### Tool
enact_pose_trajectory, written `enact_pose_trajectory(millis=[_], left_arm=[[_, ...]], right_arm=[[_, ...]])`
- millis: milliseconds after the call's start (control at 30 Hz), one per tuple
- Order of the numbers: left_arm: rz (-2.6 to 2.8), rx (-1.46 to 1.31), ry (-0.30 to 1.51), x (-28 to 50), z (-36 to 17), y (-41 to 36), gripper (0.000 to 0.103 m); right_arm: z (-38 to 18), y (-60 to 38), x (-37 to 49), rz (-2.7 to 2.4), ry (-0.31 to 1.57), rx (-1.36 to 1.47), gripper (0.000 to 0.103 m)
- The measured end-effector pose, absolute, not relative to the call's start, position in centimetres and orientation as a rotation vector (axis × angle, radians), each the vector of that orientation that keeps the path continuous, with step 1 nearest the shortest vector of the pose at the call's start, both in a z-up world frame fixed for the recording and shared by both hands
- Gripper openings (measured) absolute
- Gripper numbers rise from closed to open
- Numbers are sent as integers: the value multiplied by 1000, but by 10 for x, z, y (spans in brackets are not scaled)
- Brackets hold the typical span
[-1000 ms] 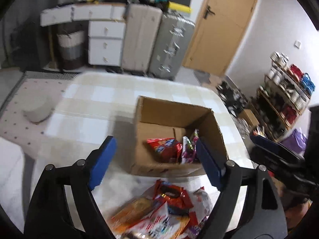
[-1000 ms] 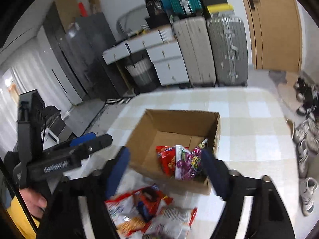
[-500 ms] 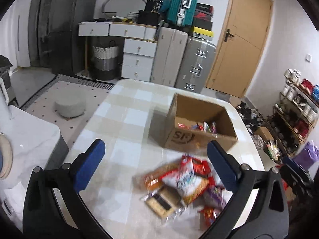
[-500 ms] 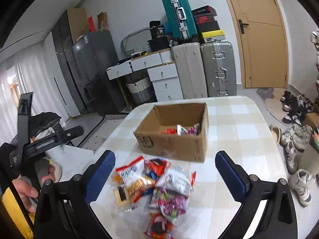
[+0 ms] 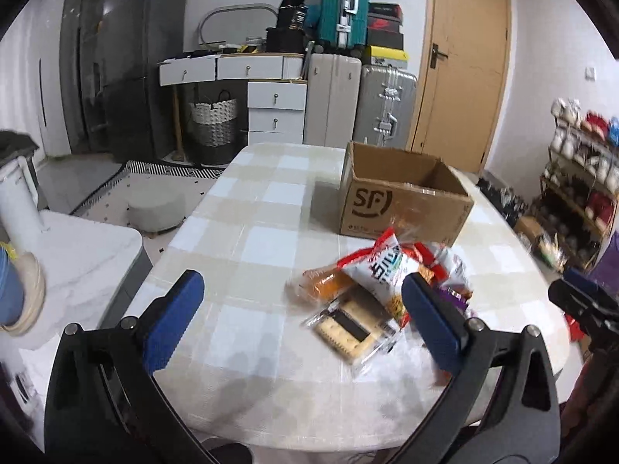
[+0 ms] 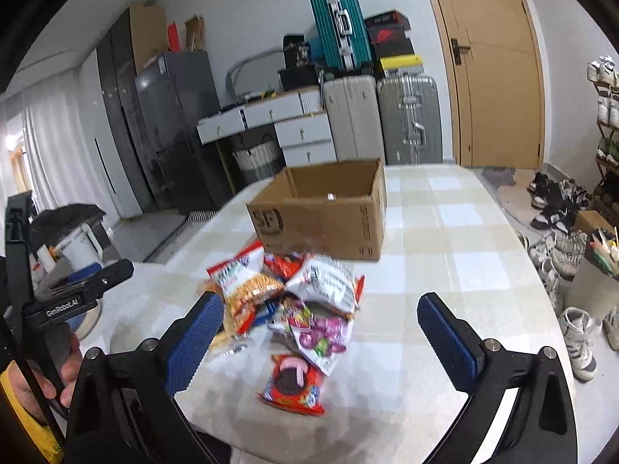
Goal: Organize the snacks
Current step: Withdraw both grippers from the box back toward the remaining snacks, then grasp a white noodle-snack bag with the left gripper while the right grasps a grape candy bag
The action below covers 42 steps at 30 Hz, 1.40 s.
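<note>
Cardboard box [image 6: 321,208] on table [image 6: 456,270], contents hidden; snack packets [image 6: 294,301] heaped just before it. Left gripper [image 5: 301,309] and right gripper [image 6: 321,332] both released, empty.

A lived-in home, this: a dining table [image 6: 445,232] under a checked cloth, and behind it hard-shell suitcases [image 6: 381,116] stacked beside a white drawer unit [image 6: 298,127]. Right of the table, a shoe rack [image 5: 580,170]; behind it, a wooden door [image 6: 491,62].

Brown cardboard box [image 6: 321,216], beige-and-white checked tablecloth [image 6: 445,239], blue-padded black tool [image 6: 321,332], teal suitcase [image 6: 340,27]
</note>
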<state>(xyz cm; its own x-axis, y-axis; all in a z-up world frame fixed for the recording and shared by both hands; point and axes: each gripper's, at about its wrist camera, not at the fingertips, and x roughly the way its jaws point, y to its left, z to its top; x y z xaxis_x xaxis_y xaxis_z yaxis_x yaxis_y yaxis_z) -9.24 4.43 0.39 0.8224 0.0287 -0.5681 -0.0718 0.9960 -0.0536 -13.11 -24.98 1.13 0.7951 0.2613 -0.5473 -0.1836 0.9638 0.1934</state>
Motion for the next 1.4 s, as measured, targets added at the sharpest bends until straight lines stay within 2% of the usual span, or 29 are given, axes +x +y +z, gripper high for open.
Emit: enact_pose_trajectory(millis=[767,967,1033,1100,1167,1233,1300,1400], left_arm=[[12,-149,786,-45,-37,49,102],[-9,-146,815,-39,-43,42,102],[-17,-142,819,-37,-44,39,102],[-23,-141,821,-35,-45,36,102],[-33,-141,828,-35,-46,34,102],[-36,-145,840,-32,-49,33,102],[-40,-157,854,-29,-51,34,102],[-41,-184,877,-24,-56,37,102]], right_arm=[[-55,-227,-56,336,935,50,102],[-66,-210,-43,370,943,-43,101],[-72,-202,-39,371,958,-87,96],[-80,-195,-32,396,978,-115,72],[-89,-193,-25,407,1012,-131,61],[-92,-195,-22,413,1015,-109,57],[-89,-198,-22,423,1002,-100,46],[-86,-204,-23,447,998,-71,44]])
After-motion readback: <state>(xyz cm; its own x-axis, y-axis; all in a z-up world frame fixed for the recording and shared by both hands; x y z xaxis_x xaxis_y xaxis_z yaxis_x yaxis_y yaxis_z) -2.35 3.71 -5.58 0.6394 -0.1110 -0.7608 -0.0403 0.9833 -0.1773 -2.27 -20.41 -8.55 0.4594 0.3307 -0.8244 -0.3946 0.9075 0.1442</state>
